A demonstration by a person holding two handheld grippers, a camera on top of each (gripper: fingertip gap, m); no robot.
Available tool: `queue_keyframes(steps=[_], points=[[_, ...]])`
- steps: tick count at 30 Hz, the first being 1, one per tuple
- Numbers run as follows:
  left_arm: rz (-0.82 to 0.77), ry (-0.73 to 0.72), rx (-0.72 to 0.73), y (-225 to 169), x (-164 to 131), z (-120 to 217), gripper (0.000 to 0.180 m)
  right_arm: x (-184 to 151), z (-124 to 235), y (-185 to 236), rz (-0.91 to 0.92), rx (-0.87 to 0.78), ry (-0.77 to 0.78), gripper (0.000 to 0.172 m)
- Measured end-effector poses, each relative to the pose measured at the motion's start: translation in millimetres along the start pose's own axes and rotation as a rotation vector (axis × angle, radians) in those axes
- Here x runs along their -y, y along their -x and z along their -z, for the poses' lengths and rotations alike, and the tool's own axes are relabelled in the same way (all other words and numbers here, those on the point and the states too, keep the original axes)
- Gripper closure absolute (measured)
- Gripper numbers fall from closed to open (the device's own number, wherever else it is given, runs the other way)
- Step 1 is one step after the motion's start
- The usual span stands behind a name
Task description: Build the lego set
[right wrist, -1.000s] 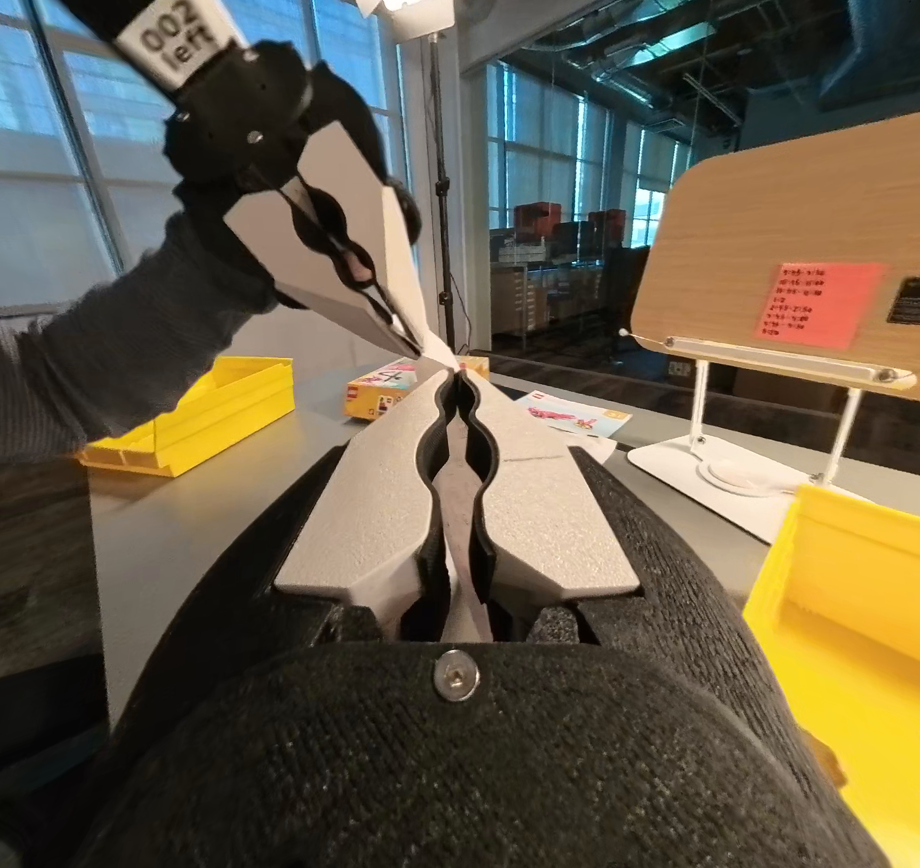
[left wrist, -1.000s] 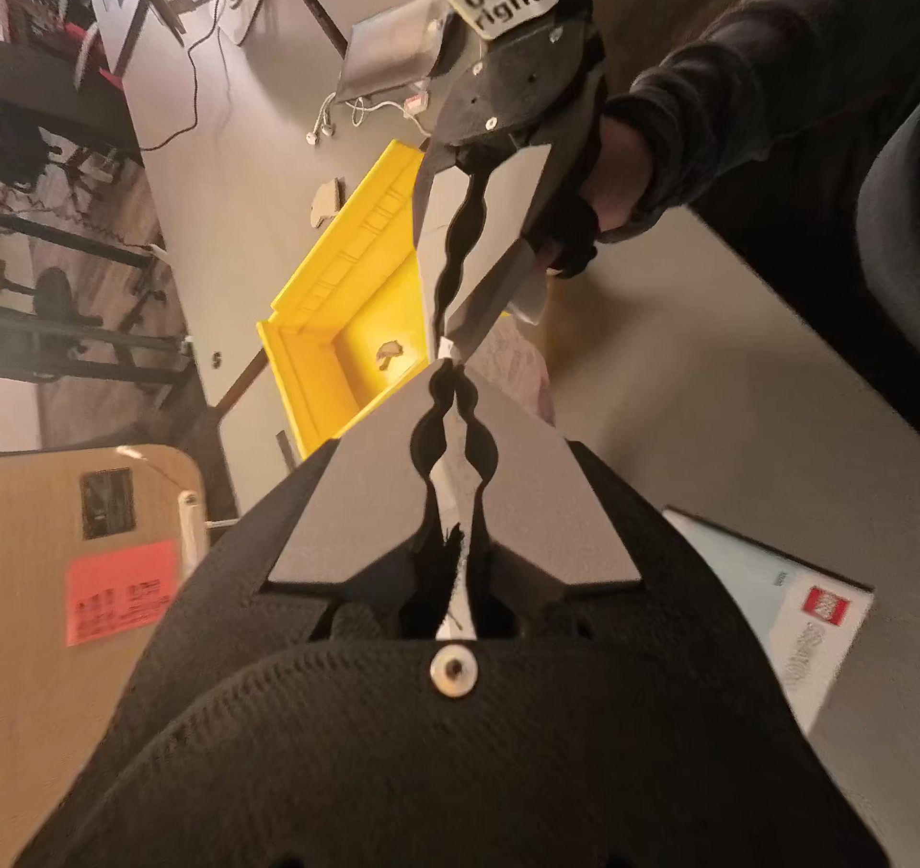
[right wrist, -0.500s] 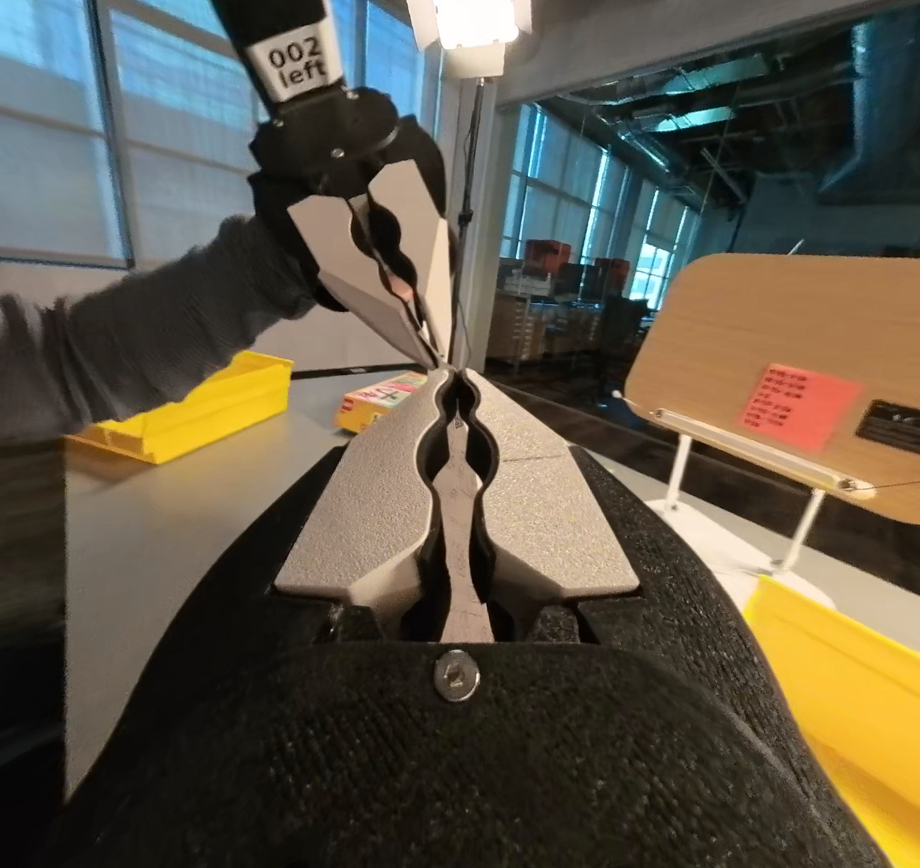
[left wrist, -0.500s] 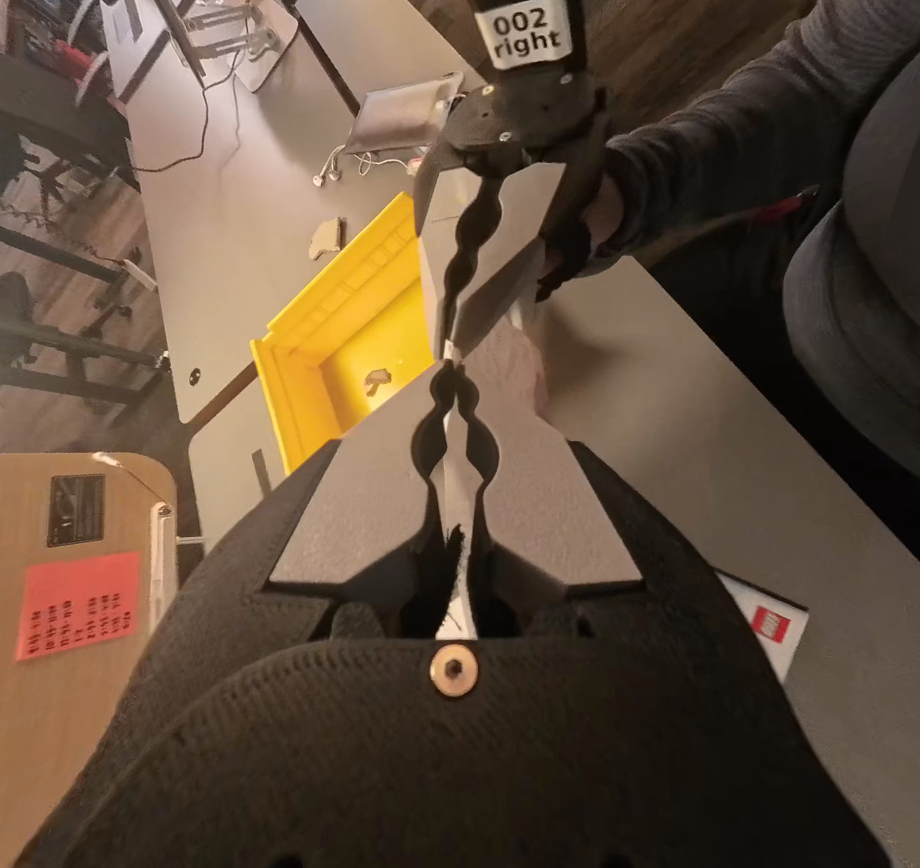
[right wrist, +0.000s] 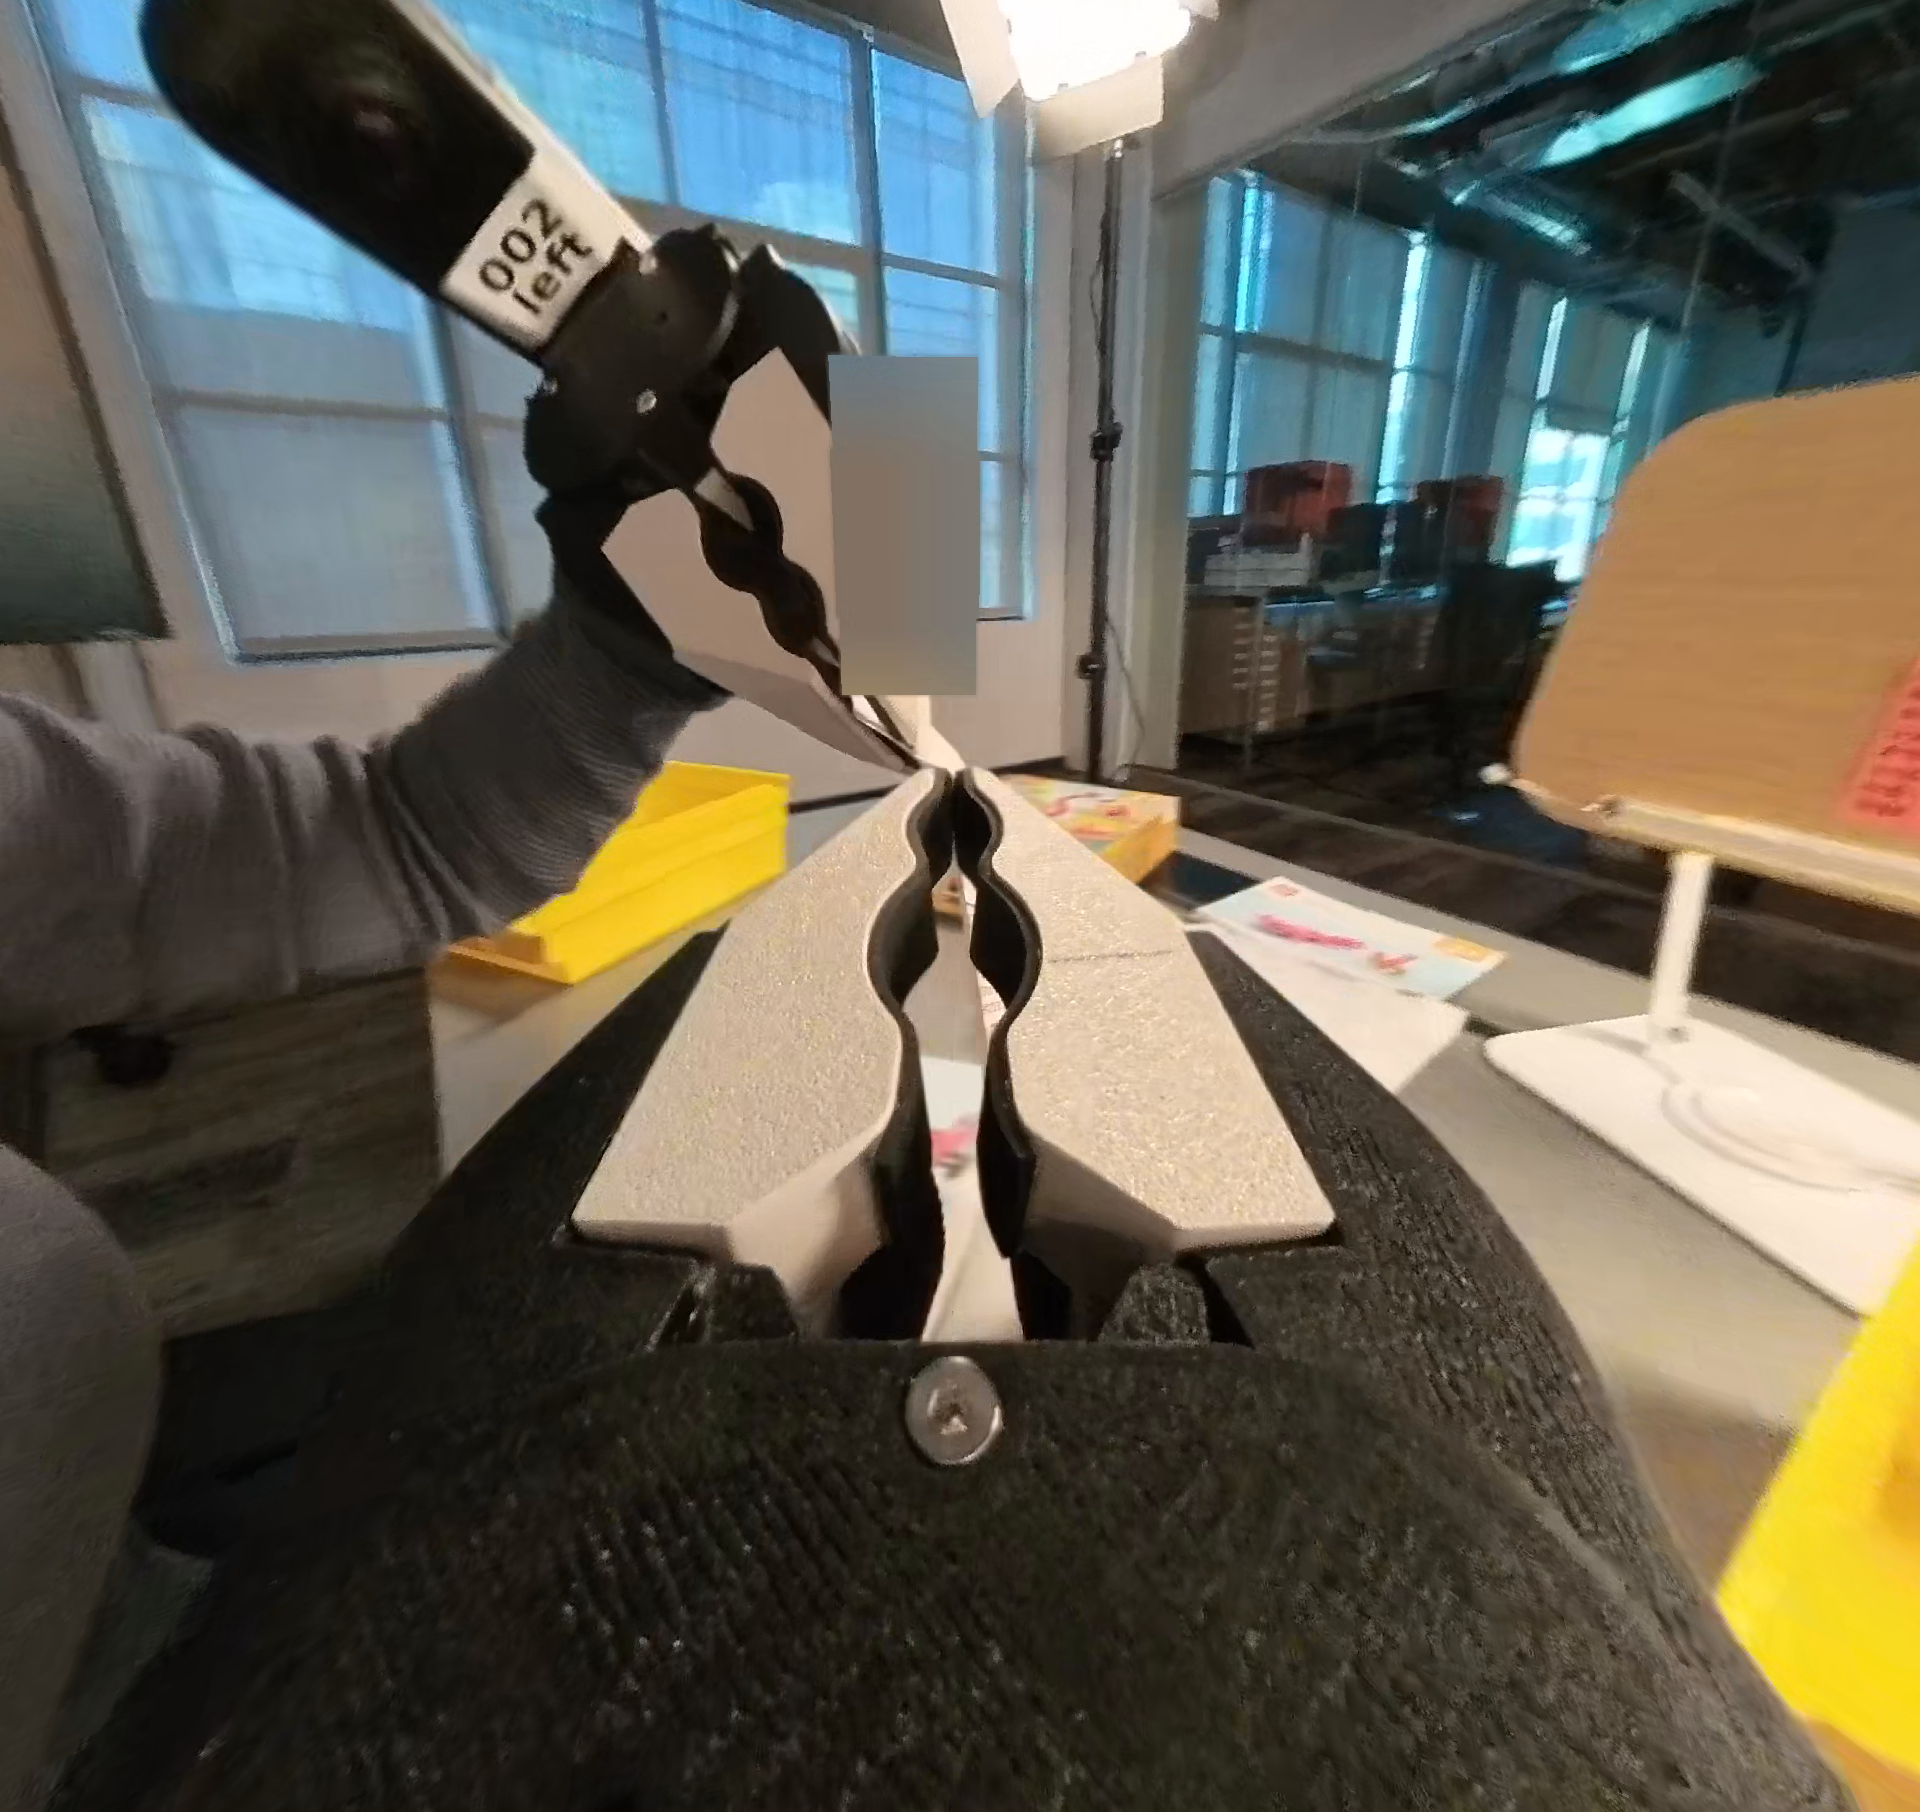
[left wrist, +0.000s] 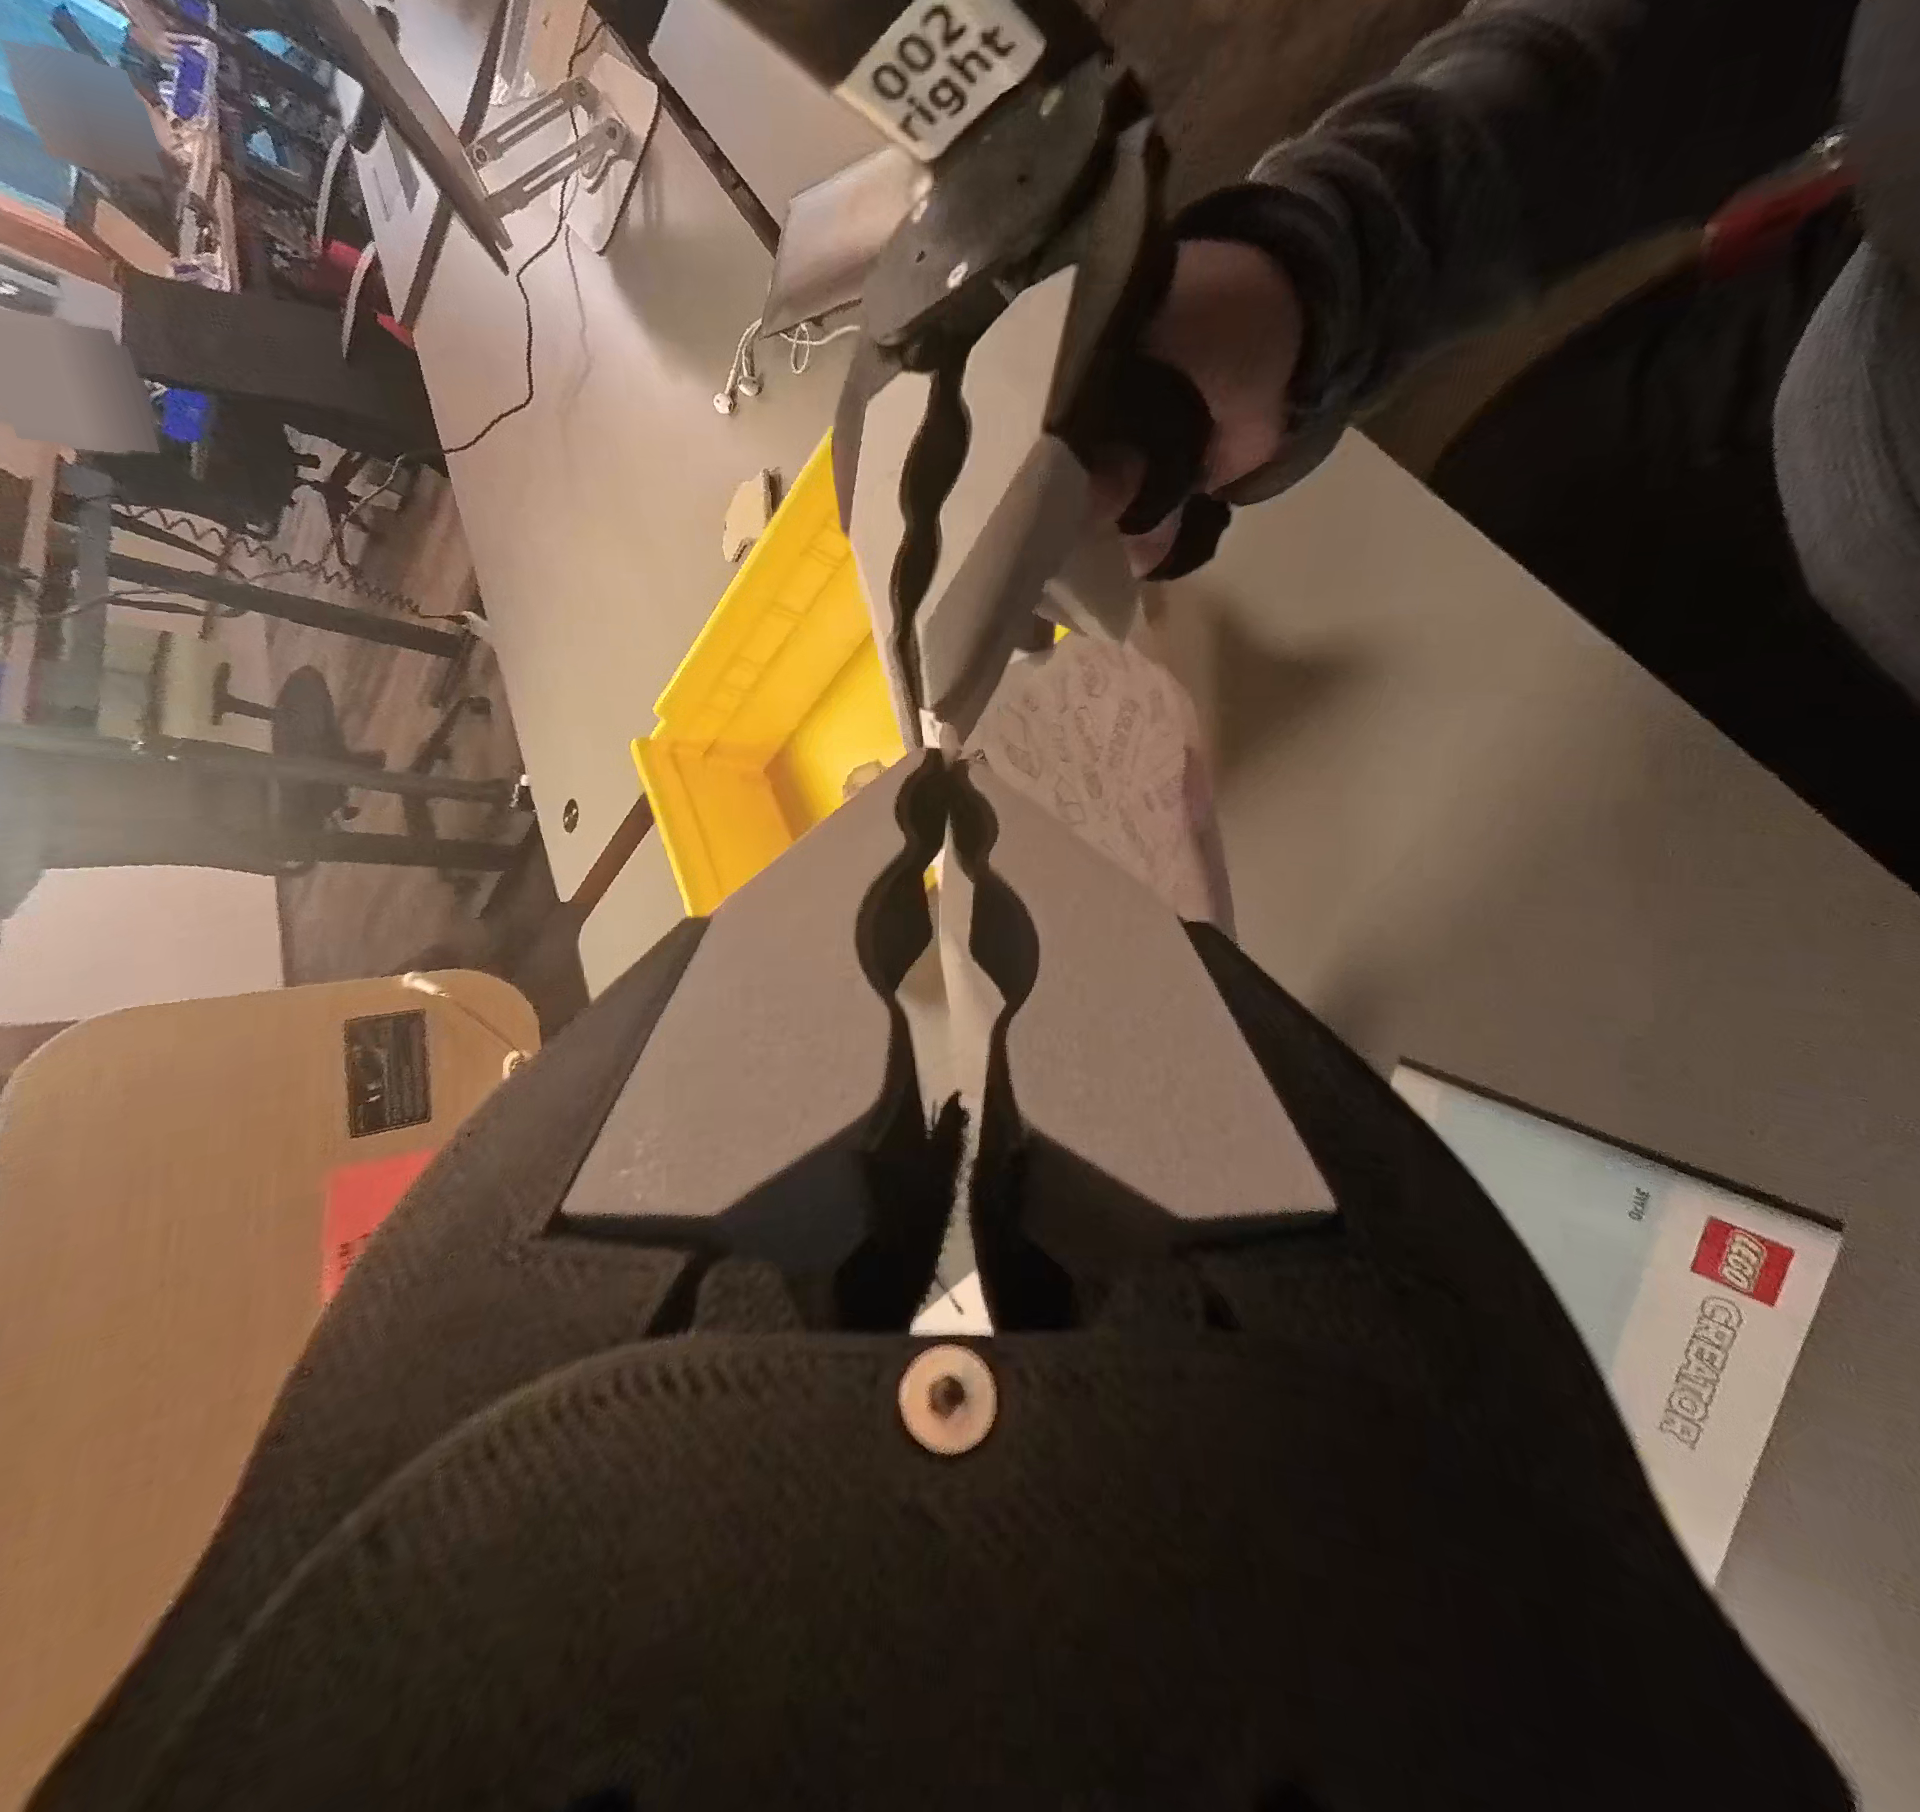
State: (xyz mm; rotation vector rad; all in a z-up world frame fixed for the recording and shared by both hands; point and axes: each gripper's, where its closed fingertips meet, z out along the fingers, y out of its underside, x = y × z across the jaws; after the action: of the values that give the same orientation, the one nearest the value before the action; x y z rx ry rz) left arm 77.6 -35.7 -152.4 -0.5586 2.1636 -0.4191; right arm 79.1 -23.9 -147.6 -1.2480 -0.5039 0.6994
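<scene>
Grey desk (left wrist: 1455, 744) below; left gripper (left wrist: 940, 775) & right gripper (left wrist: 928, 718) tip-to-tip, both pinching one printed clear bag (left wrist: 1122, 775) aloft, prob. to tear it.

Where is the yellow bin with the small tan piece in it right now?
In the left wrist view the yellow bin sits on the grey table, left of the two closed gripper tips, with a printed plastic bag just right of it.

two wrist cameras face each other closely (sharing the touching jaws).
</scene>
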Motion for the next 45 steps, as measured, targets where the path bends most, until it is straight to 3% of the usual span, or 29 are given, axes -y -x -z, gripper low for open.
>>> queue_keyframes(steps=[2,5,8,10,12,15,18,22,26,28,33,39,45], points=[[-0.021,0.003,0.015,-6.4,1.2,0.9,0.180,-3.3,0.8,6.3,-0.065,0.039,-0.017,0.172],[0.094,-0.052,0.088,-5.3,1.5,-0.6,0.180,-5.1,1.3,6.7,-0.119,0.042,-0.036,0.172],[0.238,-0.114,0.294,2.9,-1.1,7.5,0.167,-7.5,-0.8,6.4,0.028,-0.072,-0.018,0.172],[0.441,-0.127,0.484,8.5,-10.0,23.2,0.140,-7.4,-3.8,15.4,0.169,-0.144,-0.025,0.172],[0.791,-0.218,0.583,-5.1,-17.3,38.2,0.122,-11.0,-10.0,32.0,0.263,-0.170,-0.035,0.172],[1.182,-0.480,0.668,-42.1,-21.0,61.8,0.121,-17.8,-18.4,51.0,0.398,-0.214,-0.043,0.172],[1.376,-0.695,0.664,-73.7,-14.6,75.7,0.131,-25.3,-27.7,68.5,0.513,-0.223,-0.028,0.172],[1.436,-0.586,0.677,-90.6,-17.0,77.3,0.126,-41.6,-45.3,100.1,0.620,-0.182,0.011,0.172],[1.542,-0.581,0.696,-108.0,-24.0,87.1,0.126,-61.4,-62.7,129.9,0.780,-0.166,0.039,0.172],[1.590,-0.609,0.735,-114.2,-32.2,98.0,0.138,-69.9,-69.9,140.7,0.838,-0.158,0.042,0.172],[1.667,-0.515,0.776,-134.5,-44.7,104.4,0.164,-80.7,-78.8,146.5,0.851,-0.159,0.053,0.172],[1.674,-0.576,0.775,-134.6,-47.3,103.5,0.176,-82.5,-80.3,144.8,0.841,-0.159,0.060,0.172],[1.459,-0.405,0.809,-131.7,-46.1,94.5,0.180,-79.0,-76.7,136.8,0.697,-0.111,0.049,0.172]])
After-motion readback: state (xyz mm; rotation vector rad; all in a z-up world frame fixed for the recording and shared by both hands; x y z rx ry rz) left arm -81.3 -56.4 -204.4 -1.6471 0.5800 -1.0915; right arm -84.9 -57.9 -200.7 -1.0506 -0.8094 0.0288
